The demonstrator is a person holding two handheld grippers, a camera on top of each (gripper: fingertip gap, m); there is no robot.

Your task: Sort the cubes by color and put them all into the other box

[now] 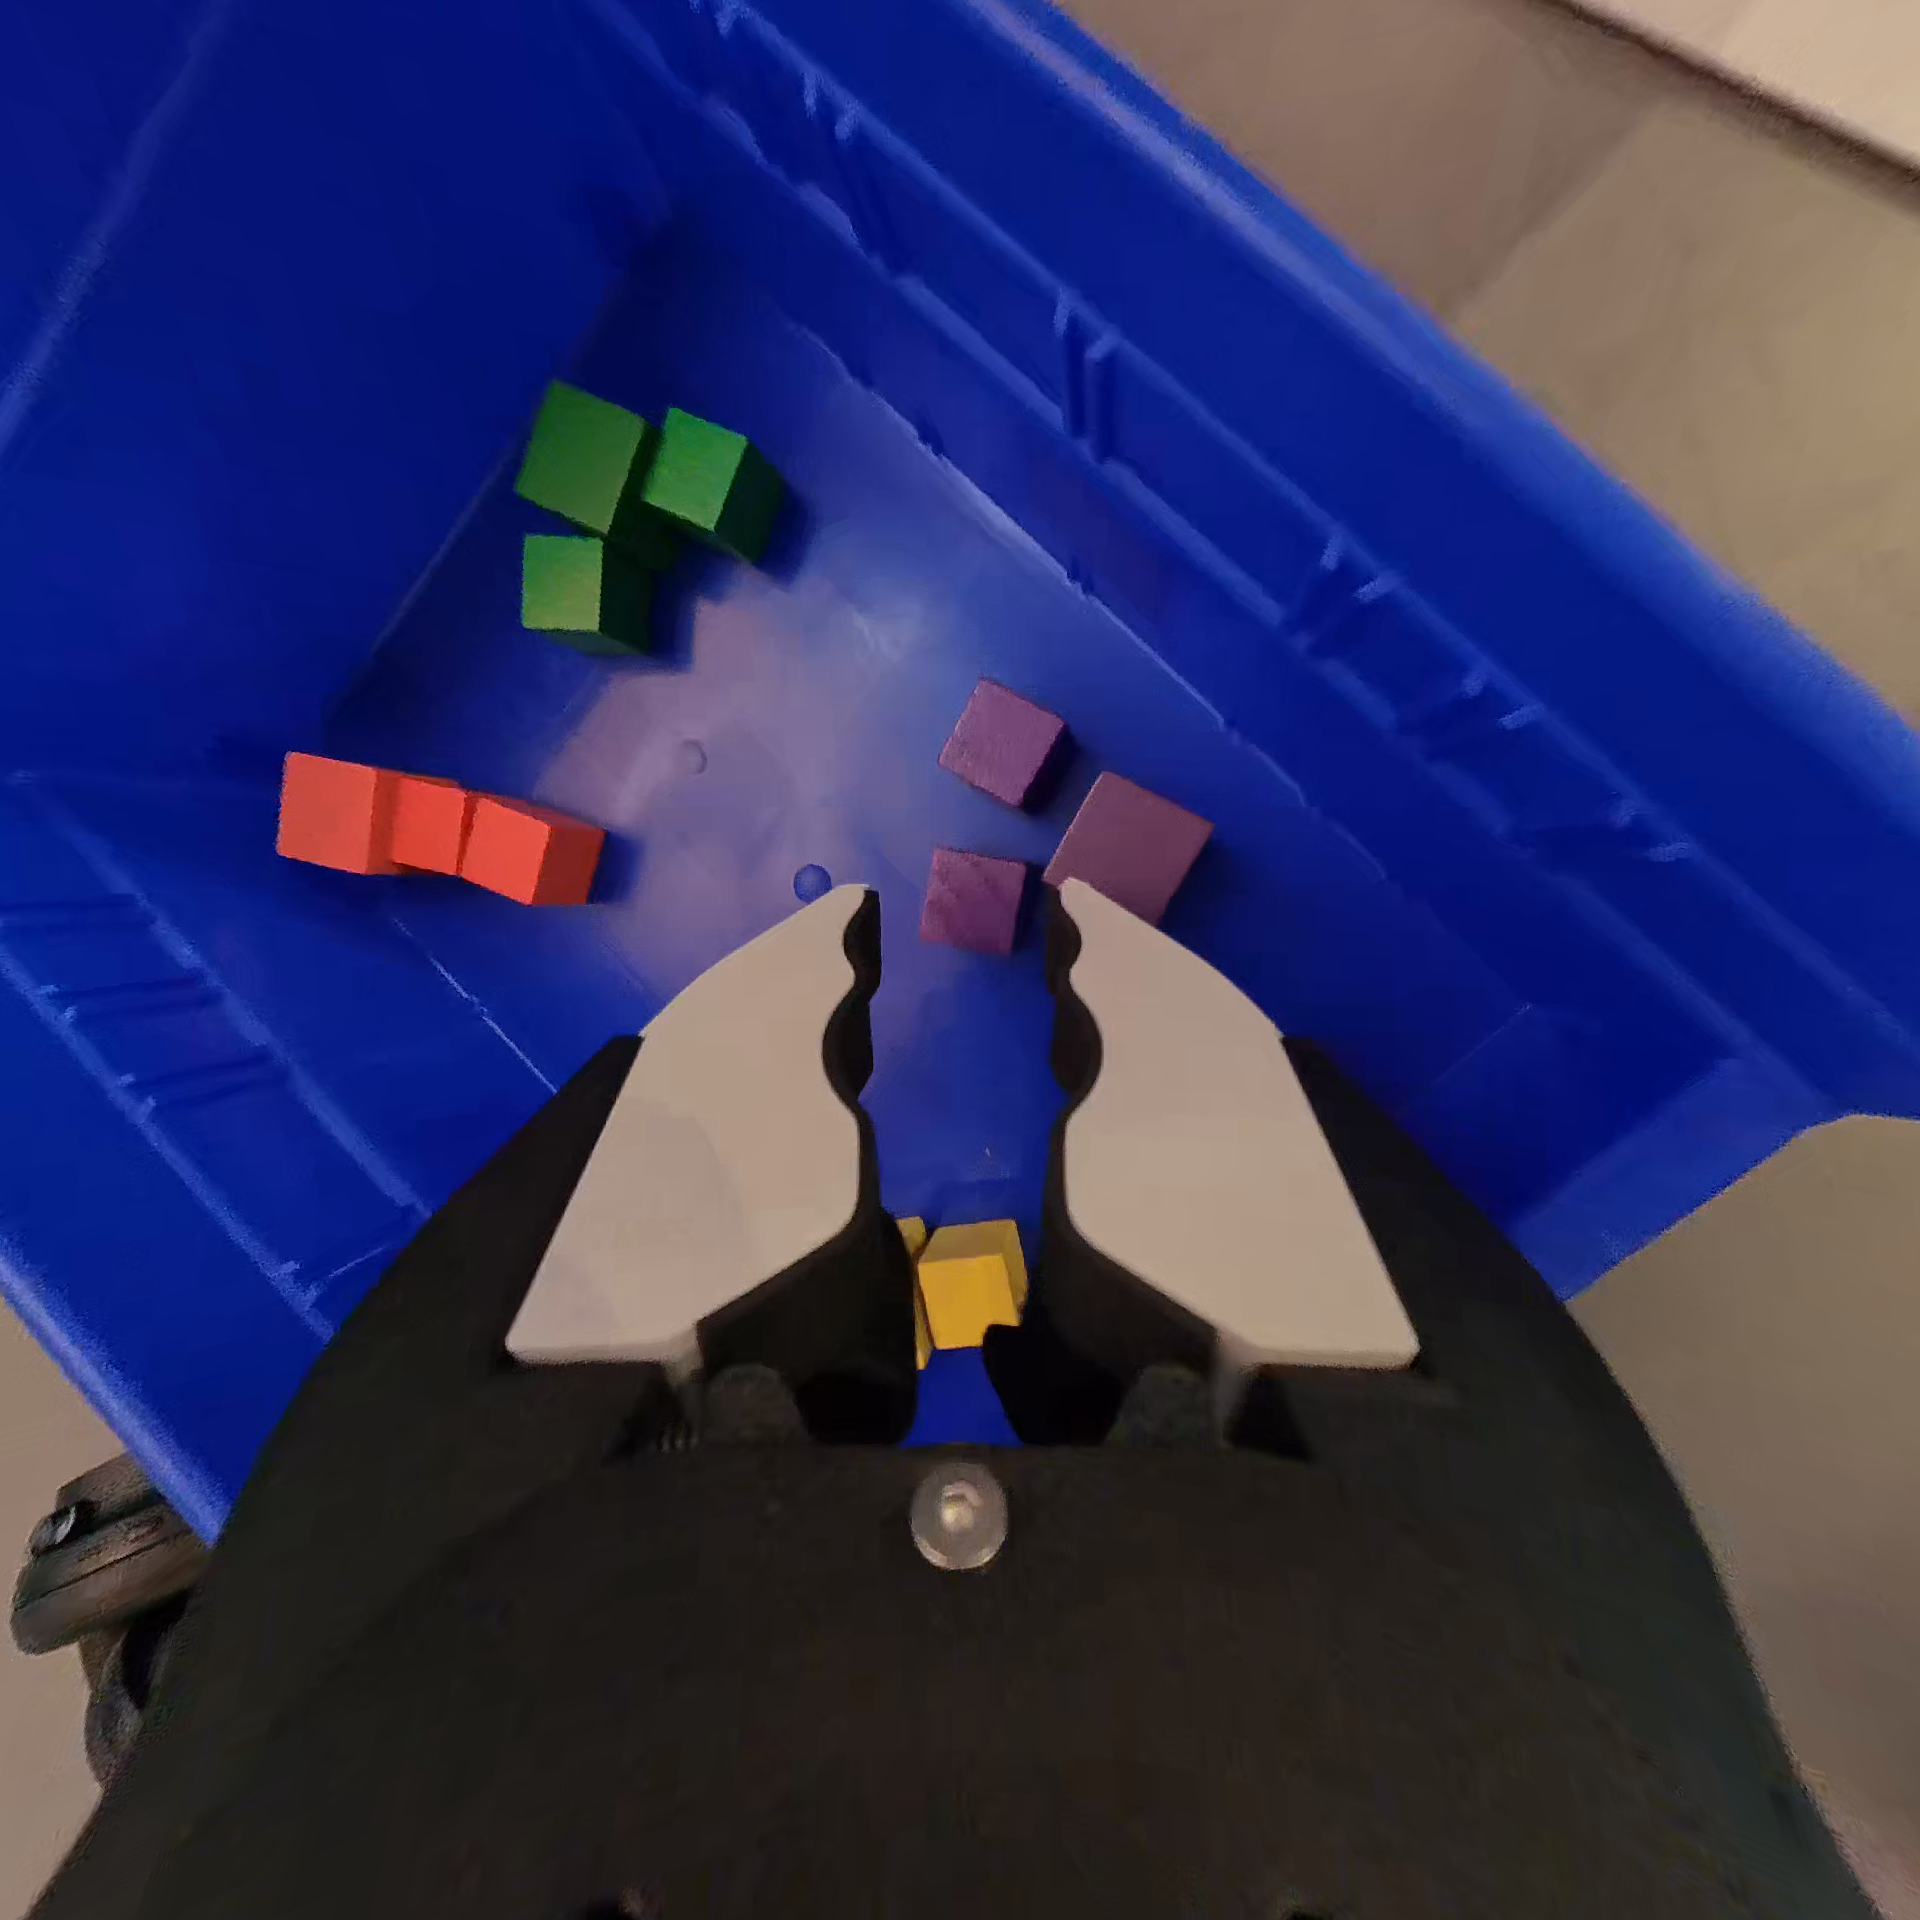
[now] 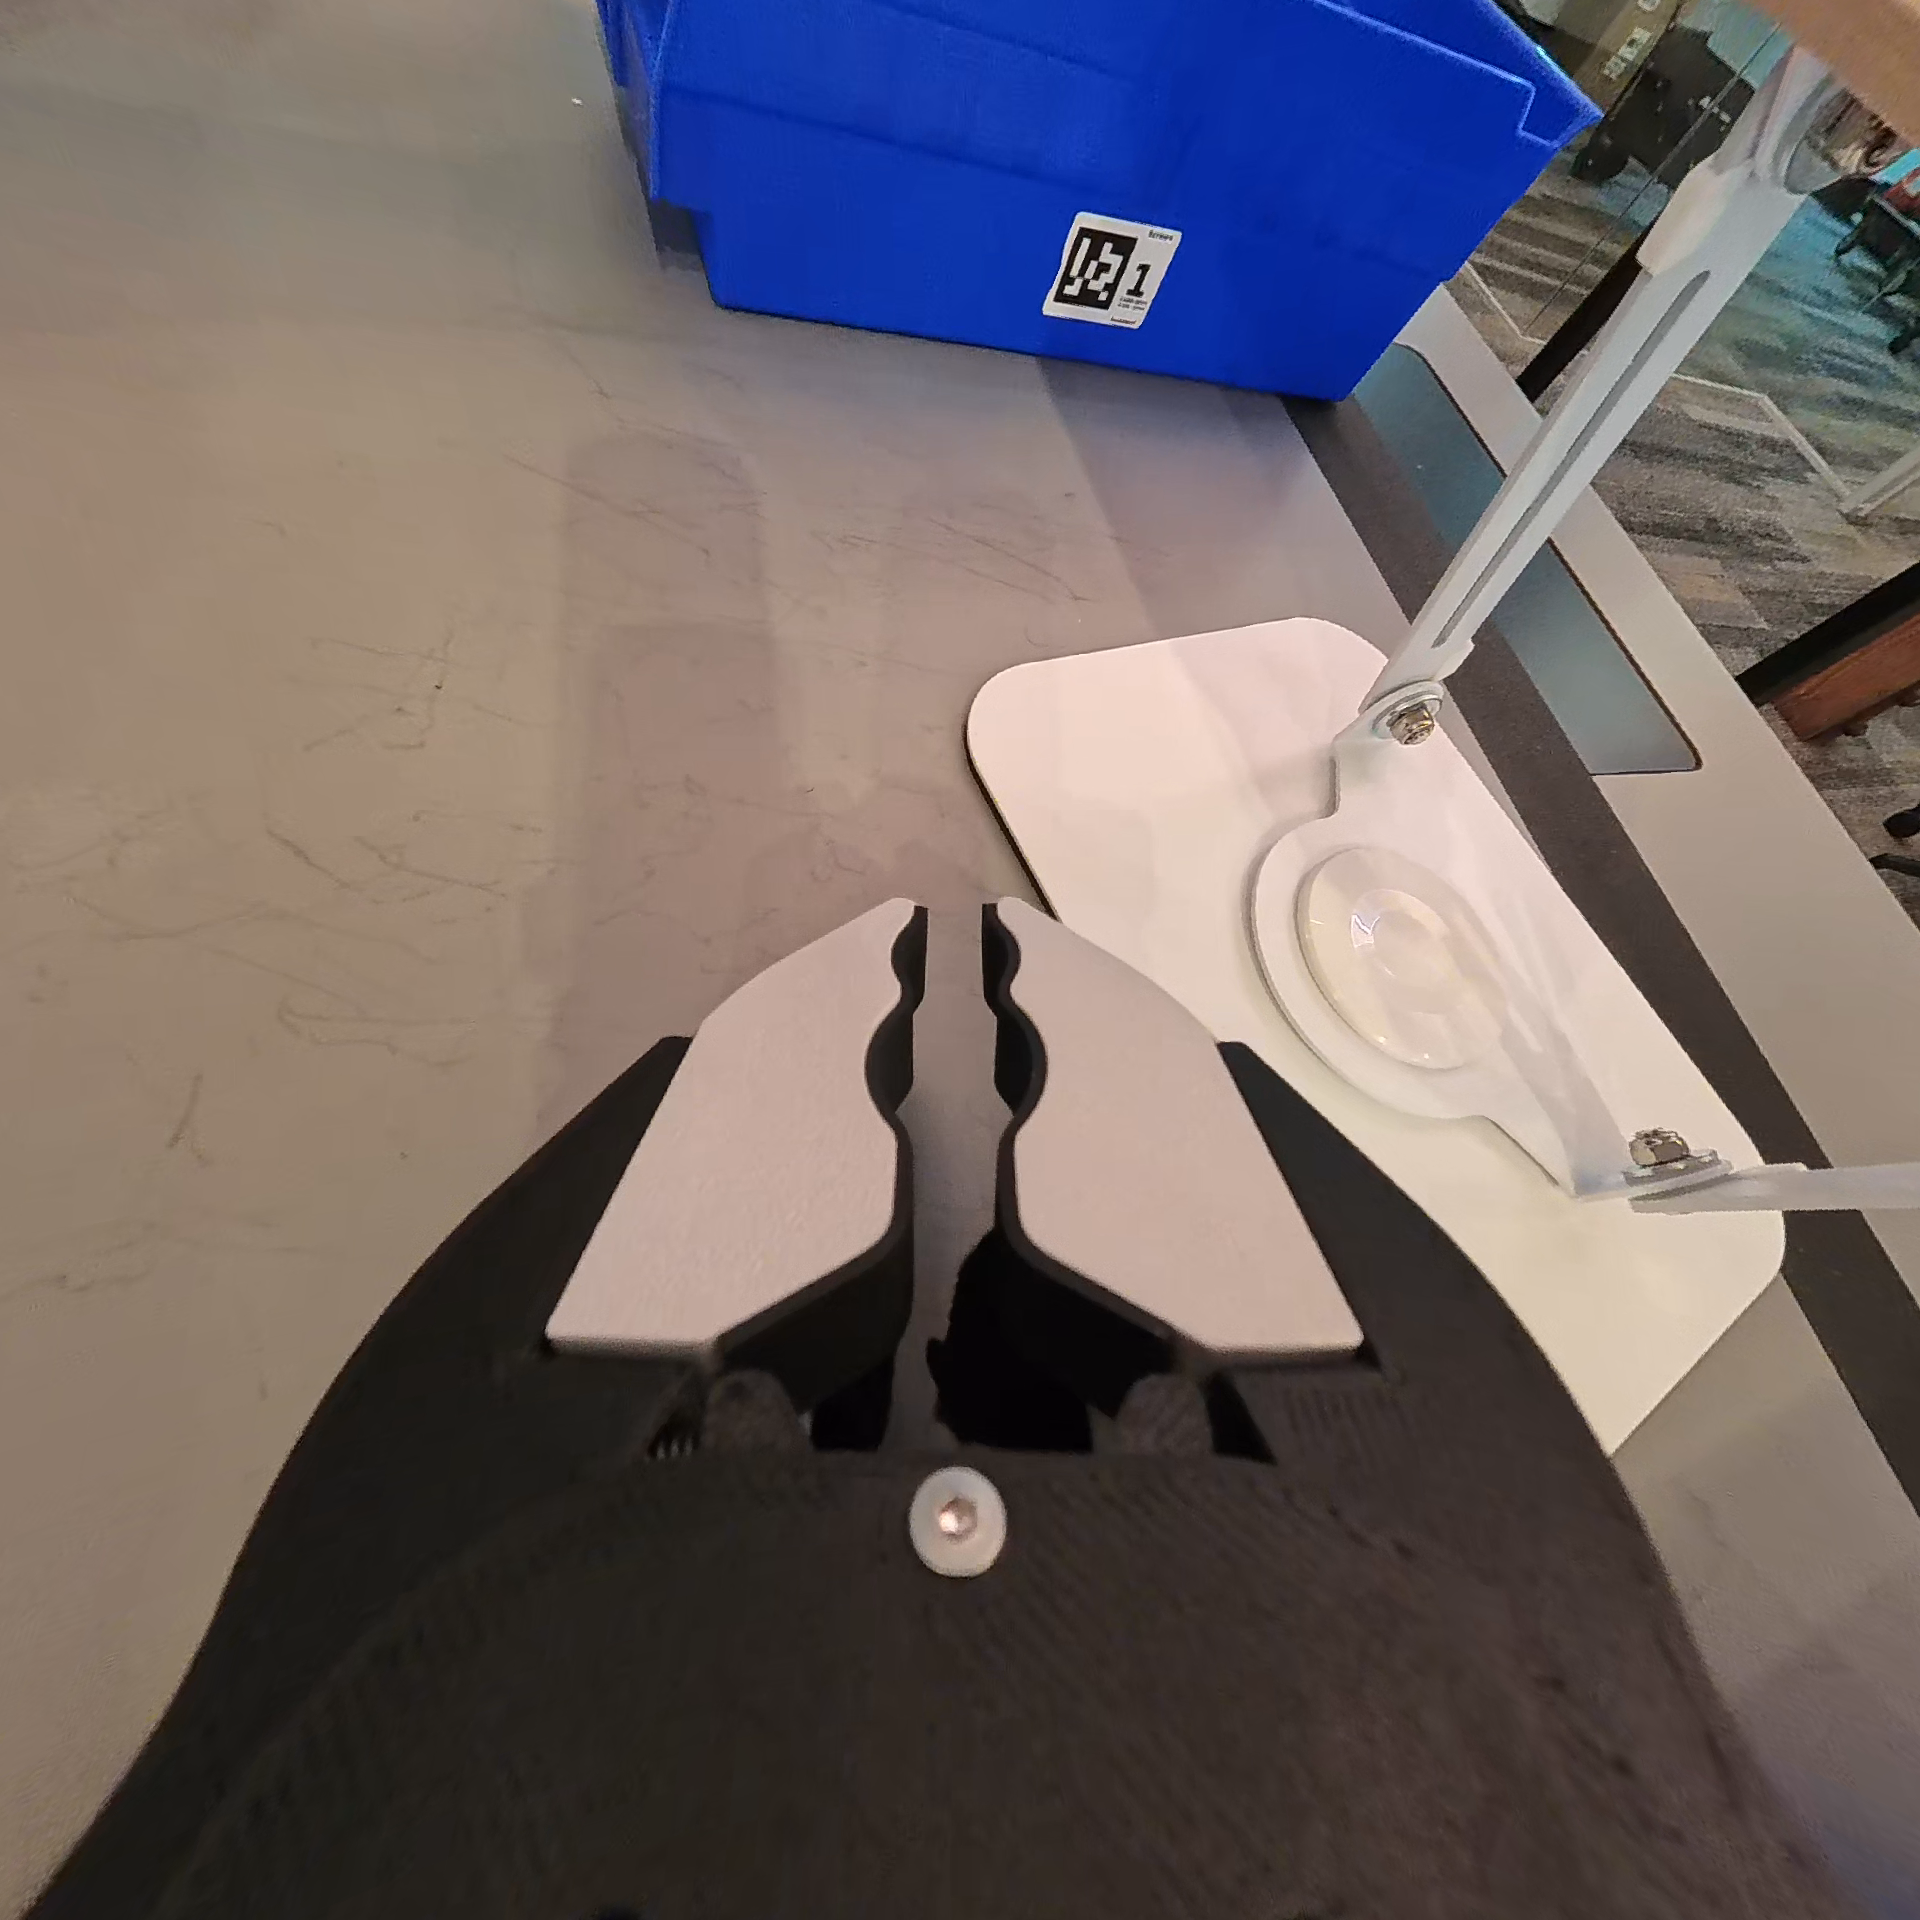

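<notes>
In the left wrist view I look down into a blue box [image 1: 1247, 436]. On its floor lie three green cubes [image 1: 634, 509], three red cubes [image 1: 436, 826], three purple cubes [image 1: 1003, 743] and yellow cubes [image 1: 966, 1288], each colour grouped. My left gripper [image 1: 961, 904] hangs over the box, open. The nearest purple cube [image 1: 971, 899] shows between its fingertips on the floor, with a gap to the left pad. My right gripper [image 2: 953, 914] is over the grey table [image 2: 416, 520], jaws narrowly apart with nothing between them.
A blue box [image 2: 935, 156] with a white sticker stands at the far side of the table in the right wrist view. A white base plate [image 2: 1195, 779] with a lens and a slanted metal arm [image 2: 1558, 436] lies right of my right gripper, near the table edge.
</notes>
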